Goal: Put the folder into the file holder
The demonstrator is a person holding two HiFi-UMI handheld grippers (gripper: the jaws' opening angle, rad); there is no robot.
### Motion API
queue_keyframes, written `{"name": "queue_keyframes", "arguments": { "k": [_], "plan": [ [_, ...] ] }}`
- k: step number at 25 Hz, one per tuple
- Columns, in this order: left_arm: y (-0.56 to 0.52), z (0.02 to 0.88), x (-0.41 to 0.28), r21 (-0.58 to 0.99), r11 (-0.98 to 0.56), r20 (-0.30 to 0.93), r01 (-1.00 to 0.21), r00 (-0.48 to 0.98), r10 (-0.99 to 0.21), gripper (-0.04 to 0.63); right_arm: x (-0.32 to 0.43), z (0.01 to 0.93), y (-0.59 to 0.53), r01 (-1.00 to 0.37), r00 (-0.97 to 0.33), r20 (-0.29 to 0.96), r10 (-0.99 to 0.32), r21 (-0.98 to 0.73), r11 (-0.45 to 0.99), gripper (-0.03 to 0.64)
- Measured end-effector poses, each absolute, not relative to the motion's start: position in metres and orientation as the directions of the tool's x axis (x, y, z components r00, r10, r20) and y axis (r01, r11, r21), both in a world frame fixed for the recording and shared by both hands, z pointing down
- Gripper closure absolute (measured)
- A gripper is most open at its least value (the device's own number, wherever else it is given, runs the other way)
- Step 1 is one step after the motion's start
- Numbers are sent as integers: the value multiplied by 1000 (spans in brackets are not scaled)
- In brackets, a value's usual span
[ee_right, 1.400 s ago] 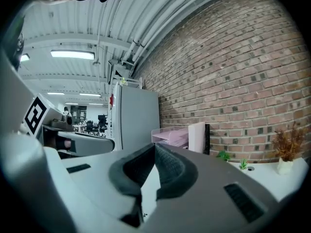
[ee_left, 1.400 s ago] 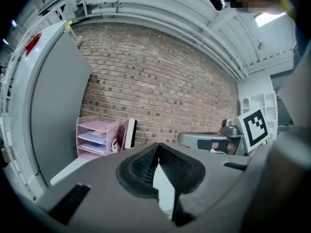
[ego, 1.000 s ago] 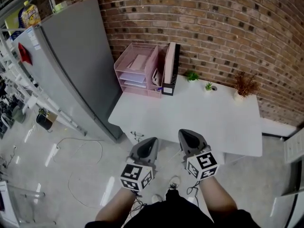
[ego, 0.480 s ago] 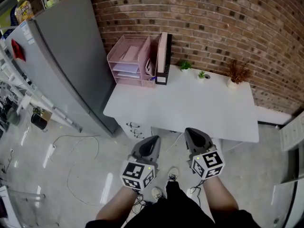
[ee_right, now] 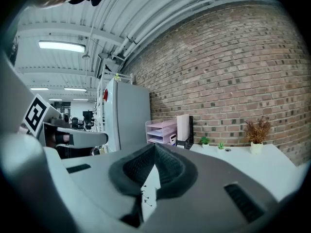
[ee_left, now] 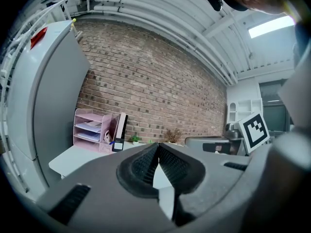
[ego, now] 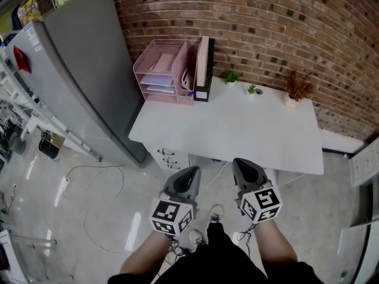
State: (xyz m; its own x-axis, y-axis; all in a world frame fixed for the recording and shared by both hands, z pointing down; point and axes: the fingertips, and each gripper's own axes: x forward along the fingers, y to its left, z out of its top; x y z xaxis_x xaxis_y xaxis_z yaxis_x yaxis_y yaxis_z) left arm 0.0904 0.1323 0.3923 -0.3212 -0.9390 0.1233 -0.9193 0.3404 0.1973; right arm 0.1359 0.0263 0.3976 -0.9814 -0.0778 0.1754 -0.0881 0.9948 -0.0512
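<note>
We hold both grippers low in front of the smooth white table [ego: 249,135], not touching it. The left gripper [ego: 189,171] and right gripper [ego: 241,164] each have their dark ribbed pads pressed together with nothing between. The flat, pale pink folder [ego: 202,61] stands upright in the black boxy file holder [ego: 209,86] at the table's back corner by the brick wall [ego: 266,22]. It's right beside a pink mesh tray rack [ego: 148,78] with papers on its shelves.

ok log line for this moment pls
stage: standing off from desk | left claw: shut, empty | right claw: shut, empty | folder: upright in file holder, back left of desk
</note>
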Motion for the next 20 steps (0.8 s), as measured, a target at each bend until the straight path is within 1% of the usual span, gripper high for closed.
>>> {"name": "queue_keyframes", "arguments": {
  "k": [20],
  "plan": [
    [128,389,103,186,353,124,-917,-334,-934,589,146,395,22,-75,-985,160,-65,-60,995,614]
  ]
}}
